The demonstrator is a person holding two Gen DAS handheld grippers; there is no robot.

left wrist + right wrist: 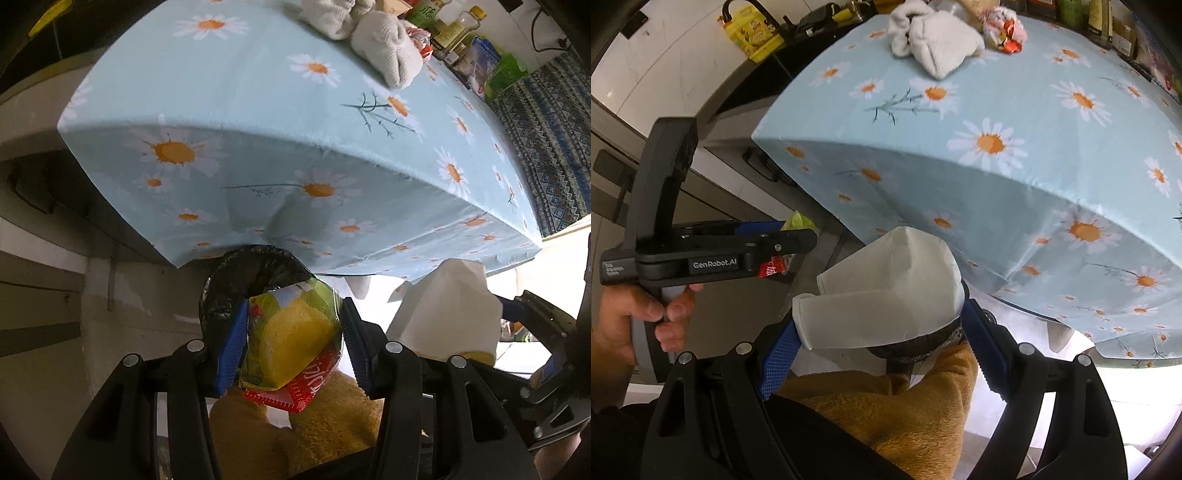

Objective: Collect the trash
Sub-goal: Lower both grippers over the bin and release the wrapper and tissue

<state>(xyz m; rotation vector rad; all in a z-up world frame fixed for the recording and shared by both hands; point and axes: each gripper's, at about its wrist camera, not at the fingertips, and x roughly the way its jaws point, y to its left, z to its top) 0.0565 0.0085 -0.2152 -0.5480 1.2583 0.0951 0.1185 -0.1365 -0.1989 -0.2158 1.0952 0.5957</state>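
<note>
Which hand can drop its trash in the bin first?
Probably left. Its tongs hold the snack wrapper just in front of the black-lined bin. The right tongs hold the white paper cup further to the side.

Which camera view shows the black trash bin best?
The left wrist view: the black trash bin shows its bag-lined rim beyond the snack packet. In the right wrist view only a dark edge peeks under the white paper cup.

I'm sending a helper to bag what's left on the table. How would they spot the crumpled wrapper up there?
Start at the daisy-print tablecloth and look to its far end. Beside the heap of white towels, toward the bottles, lies the crumpled wrapper. It alone is shiny and crinkled, with red and pale patches.
</note>
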